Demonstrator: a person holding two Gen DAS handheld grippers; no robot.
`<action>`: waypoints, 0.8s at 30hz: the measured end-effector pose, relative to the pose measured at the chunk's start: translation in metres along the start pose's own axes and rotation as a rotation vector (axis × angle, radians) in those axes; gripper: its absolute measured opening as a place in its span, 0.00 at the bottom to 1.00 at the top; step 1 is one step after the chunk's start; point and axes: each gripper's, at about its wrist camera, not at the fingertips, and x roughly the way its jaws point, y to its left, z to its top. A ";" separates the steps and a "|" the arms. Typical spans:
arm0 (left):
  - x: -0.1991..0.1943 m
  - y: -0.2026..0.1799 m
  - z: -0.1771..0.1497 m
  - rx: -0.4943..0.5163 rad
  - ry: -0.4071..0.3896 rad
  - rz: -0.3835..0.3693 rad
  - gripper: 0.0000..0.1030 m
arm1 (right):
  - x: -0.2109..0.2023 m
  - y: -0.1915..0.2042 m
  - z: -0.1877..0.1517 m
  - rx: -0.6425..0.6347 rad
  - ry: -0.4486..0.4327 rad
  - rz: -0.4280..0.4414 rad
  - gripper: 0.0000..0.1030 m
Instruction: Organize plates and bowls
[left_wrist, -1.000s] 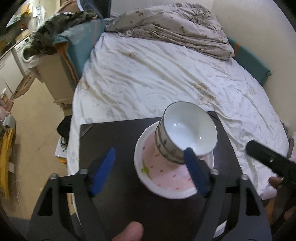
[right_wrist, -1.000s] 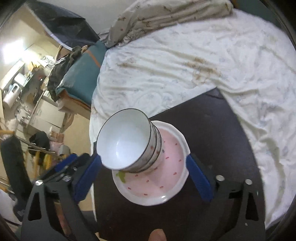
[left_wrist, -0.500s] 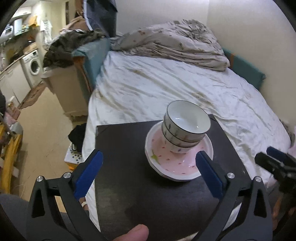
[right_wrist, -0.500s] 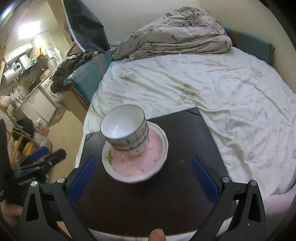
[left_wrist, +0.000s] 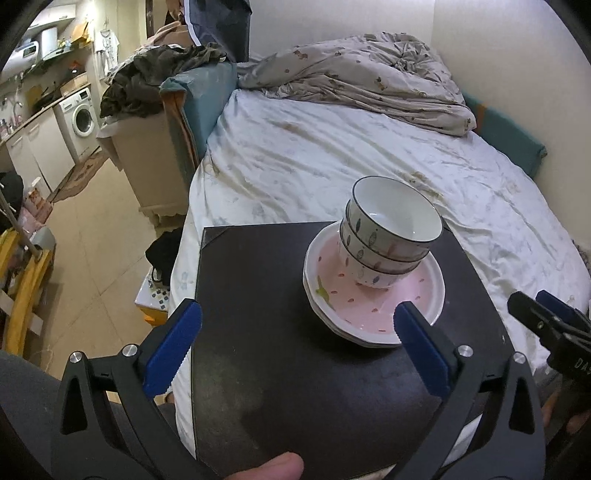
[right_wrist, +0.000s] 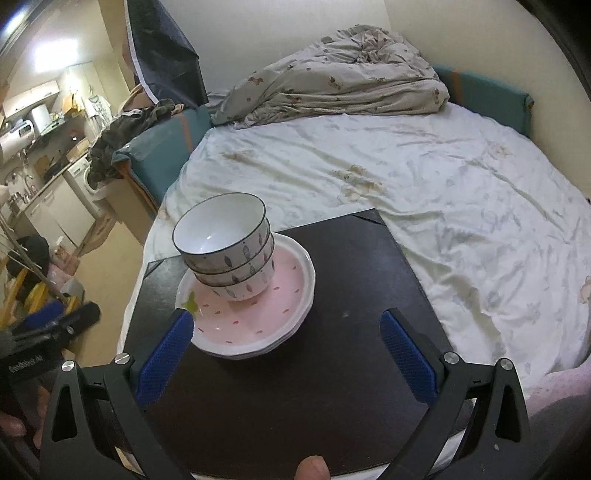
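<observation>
Three white bowls (left_wrist: 391, 236) with a leaf pattern and dark rims stand nested and upright on a pink plate (left_wrist: 369, 306) that tops a small pile of white plates. The pile rests on a black board (left_wrist: 258, 295). My left gripper (left_wrist: 295, 314) hangs just short of the pile with its jaws opening wide and nothing between the blue pads. In the right wrist view the bowls (right_wrist: 225, 254) and plate (right_wrist: 251, 317) sit at the board's (right_wrist: 351, 277) left side. My right gripper (right_wrist: 284, 321) is open and empty in front of them.
The board lies on a bed with a white sheet (left_wrist: 351, 158) and a crumpled duvet (left_wrist: 369, 85) at the back. Bare floor (left_wrist: 92, 240) drops away on the left, with a cabinet (left_wrist: 147, 170) and a washing machine (left_wrist: 83, 118) beyond. The right gripper's tip (left_wrist: 546, 325) shows at the board's right edge.
Both grippers have drawn back from the pile, which now looks smaller and farther. The left jaws have spread wider, and their pad no longer sits against the bowls.
</observation>
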 end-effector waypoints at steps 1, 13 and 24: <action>0.000 -0.001 0.000 0.002 0.000 -0.002 1.00 | 0.002 0.000 0.000 0.002 0.008 0.000 1.00; 0.002 -0.010 0.000 0.025 0.003 -0.021 1.00 | 0.011 -0.001 -0.001 0.004 0.032 -0.003 1.00; 0.001 -0.010 0.002 0.025 0.006 -0.035 1.00 | 0.011 -0.002 0.001 -0.002 0.032 -0.014 1.00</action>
